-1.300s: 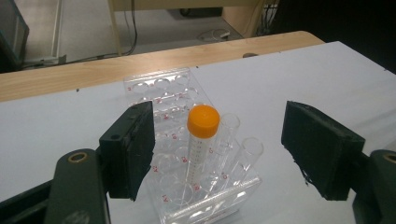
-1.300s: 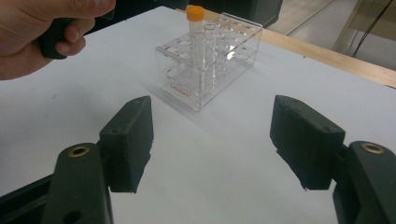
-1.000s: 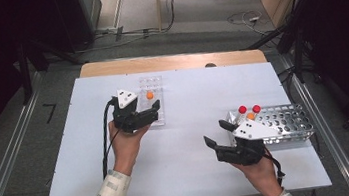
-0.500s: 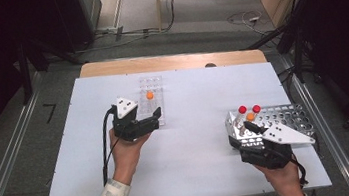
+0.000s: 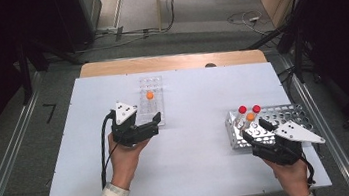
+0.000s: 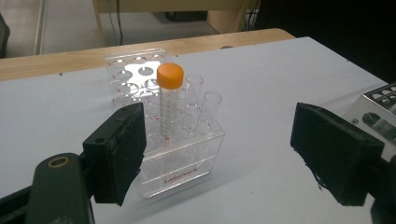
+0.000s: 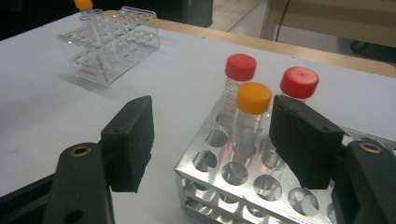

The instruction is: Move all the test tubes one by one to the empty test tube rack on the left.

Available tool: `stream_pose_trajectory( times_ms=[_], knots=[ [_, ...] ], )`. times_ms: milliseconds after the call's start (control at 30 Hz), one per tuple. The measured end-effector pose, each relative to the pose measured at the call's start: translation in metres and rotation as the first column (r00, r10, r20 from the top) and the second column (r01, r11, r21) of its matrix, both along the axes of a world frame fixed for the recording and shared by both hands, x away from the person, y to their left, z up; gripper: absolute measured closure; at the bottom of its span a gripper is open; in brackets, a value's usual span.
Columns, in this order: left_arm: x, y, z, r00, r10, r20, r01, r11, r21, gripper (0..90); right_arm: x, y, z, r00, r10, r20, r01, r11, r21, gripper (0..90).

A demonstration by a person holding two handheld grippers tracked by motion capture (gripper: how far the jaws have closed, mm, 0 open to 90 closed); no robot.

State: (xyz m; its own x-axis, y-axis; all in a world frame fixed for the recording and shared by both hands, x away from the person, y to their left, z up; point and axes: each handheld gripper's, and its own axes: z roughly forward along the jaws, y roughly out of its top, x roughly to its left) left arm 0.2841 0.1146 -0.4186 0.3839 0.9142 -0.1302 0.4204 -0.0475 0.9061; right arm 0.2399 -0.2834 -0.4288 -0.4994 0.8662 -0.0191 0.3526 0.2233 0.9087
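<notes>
A clear plastic rack [image 5: 154,111] [image 6: 182,156] stands left of the table's middle and holds an orange-capped tube [image 5: 150,95] [image 6: 170,77] upright. My left gripper [image 5: 155,123] [image 6: 219,128] is open at the rack's near end; its jaws have just been opening and grip nothing. At the right, a metal rack [image 5: 285,113] [image 7: 243,175] holds two red-capped tubes [image 5: 242,110] [image 7: 240,67] and one more orange-capped tube [image 5: 250,117] [image 7: 254,98]. My right gripper [image 5: 256,131] [image 7: 212,126] is open at that rack's near left corner, touching no tube.
The white tabletop [image 5: 198,100] has a wooden strip [image 5: 173,62] along its far edge. The metal rack sits close to the table's right edge. Two uncapped tubes [image 6: 203,109] stand in the clear rack beside the capped one. Floor rails run along both sides.
My right hand has moved rightward to the metal rack's near corner. The left gripper's jaws stand a little wider and the hand has eased slightly back from the clear rack.
</notes>
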Motion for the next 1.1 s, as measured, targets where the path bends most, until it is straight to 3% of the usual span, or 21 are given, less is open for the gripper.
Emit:
stream_pose_trajectory(
  times_ms=[467,767,1100],
  knots=[
    [-0.001,-0.002,-0.002,1.0,-0.004,-0.004,0.004,1.0,0.004,19.0,0.024,0.002,-0.022,0.9977,-0.036,-0.057,0.035,0.999,-0.017,22.0],
    [-0.002,-0.003,-0.002,1.0,-0.004,-0.004,0.004,1.0,0.002,19.0,0.03,0.002,-0.028,0.9961,-0.063,-0.062,0.062,0.998,-0.023,49.0],
    [-0.002,-0.002,-0.002,1.0,-0.004,-0.005,0.004,1.0,0.001,19.0,0.038,-0.001,-0.031,0.994,-0.083,-0.071,0.083,0.997,-0.011,65.0]
  ],
)
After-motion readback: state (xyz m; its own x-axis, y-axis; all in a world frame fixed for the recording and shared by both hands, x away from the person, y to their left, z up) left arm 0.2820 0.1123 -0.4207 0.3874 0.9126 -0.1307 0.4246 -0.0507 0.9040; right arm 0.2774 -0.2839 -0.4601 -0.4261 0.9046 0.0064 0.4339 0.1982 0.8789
